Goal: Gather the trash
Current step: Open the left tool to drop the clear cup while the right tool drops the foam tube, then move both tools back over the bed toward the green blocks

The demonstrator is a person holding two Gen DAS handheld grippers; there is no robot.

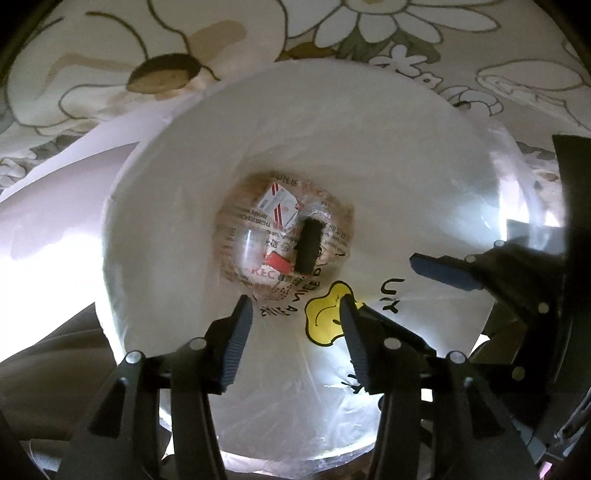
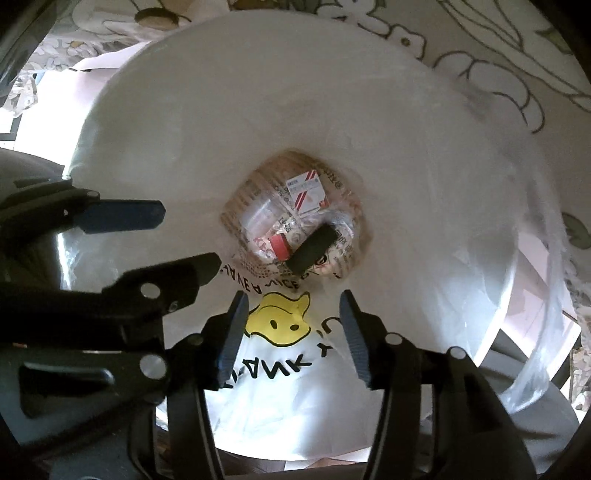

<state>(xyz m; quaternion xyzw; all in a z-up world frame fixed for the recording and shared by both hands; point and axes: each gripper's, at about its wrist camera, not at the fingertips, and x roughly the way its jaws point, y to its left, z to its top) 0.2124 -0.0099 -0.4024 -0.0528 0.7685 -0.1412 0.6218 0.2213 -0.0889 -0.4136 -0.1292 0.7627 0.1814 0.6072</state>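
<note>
A white bin lined with a white plastic bag (image 1: 295, 140) fills both views; I look straight down into it. The bag (image 2: 258, 122) has a yellow smiley print (image 2: 277, 322). At its bottom lies trash: a red-and-white carton (image 1: 277, 201), a black block (image 1: 309, 246) and printed paper wrappers (image 1: 243, 254). The same carton (image 2: 307, 192) and black block (image 2: 313, 249) show in the right wrist view. My left gripper (image 1: 295, 314) is open and empty over the bin mouth. My right gripper (image 2: 292, 308) is open and empty beside it, and it also shows in the left wrist view (image 1: 443, 271).
A floral-patterned cloth (image 1: 369, 29) lies behind the bin. A pale sheet (image 1: 55, 177) leans at its left. The left gripper also shows at the left of the right wrist view (image 2: 147, 236).
</note>
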